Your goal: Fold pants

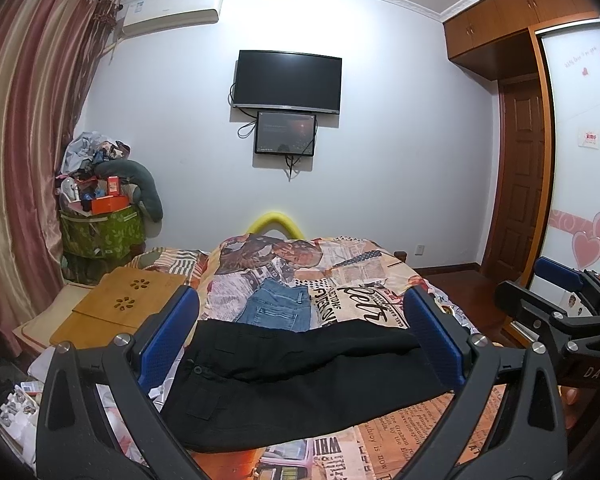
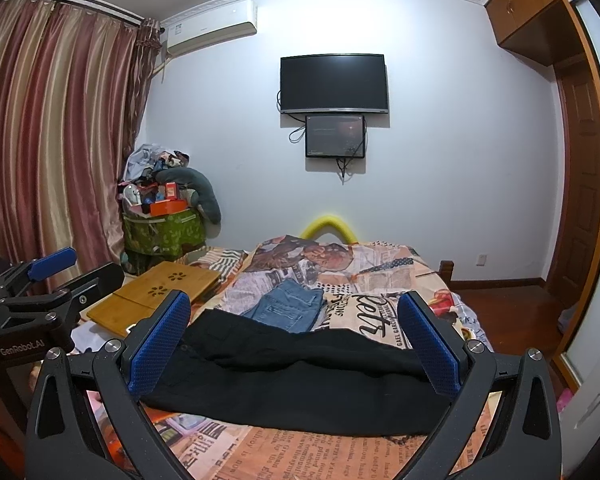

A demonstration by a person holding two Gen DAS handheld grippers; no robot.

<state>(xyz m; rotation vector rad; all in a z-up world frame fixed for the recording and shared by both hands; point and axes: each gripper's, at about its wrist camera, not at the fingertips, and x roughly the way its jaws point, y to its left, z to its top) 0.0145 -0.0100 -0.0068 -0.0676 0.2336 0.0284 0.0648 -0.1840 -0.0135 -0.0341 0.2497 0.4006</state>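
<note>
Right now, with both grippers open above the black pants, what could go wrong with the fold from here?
1. The black pants lie bunched, with raised folds along the far edge; a pinch by the left gripper or right gripper might take only one layer, so the fold comes out uneven.
2. The blue jeans lie right behind them; a fold away from the cameras could land on or drag them.
3. The bedspread is soft and could get pinched too.
</note>
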